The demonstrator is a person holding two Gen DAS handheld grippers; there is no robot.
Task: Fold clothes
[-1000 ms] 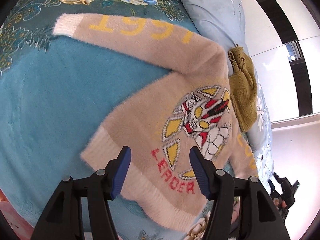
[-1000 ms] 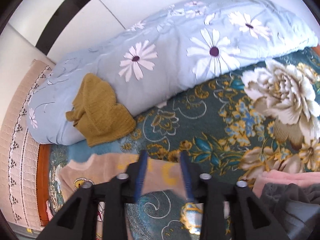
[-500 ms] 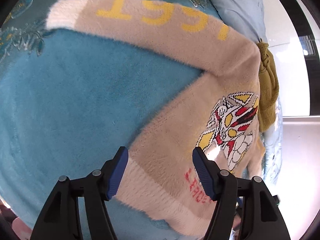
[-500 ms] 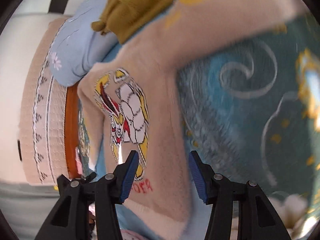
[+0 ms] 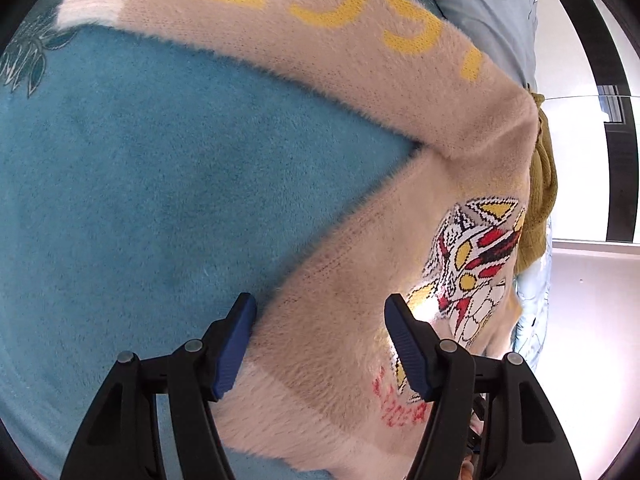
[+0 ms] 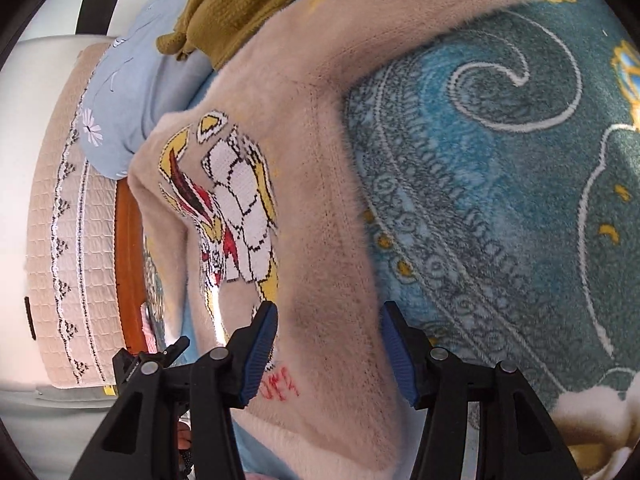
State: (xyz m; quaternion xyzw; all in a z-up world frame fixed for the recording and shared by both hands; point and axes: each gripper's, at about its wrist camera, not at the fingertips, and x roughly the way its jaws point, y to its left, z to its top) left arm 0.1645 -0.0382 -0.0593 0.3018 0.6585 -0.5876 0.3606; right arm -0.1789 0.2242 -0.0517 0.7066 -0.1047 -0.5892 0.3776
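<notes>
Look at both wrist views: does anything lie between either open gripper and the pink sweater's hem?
Nothing visible does. The left gripper and right gripper both stand open directly over the pink sweater near its hem. The mustard garment lies far off, at the sweater's shoulder end.

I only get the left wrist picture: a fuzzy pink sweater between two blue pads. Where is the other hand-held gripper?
Observer: The right hand-held gripper is open, low over the sweater near its hem, just past the red lettering.
Visitor: What lies beside the sweater over there?
Observer: A teal blanket with pale swirls and rings, not the plain blue patch you see.
Visitor: So is this all on a bed?
Observer: It looks so. A wooden edge runs along the far side, with a beige lace-trimmed cover beyond it.
</notes>
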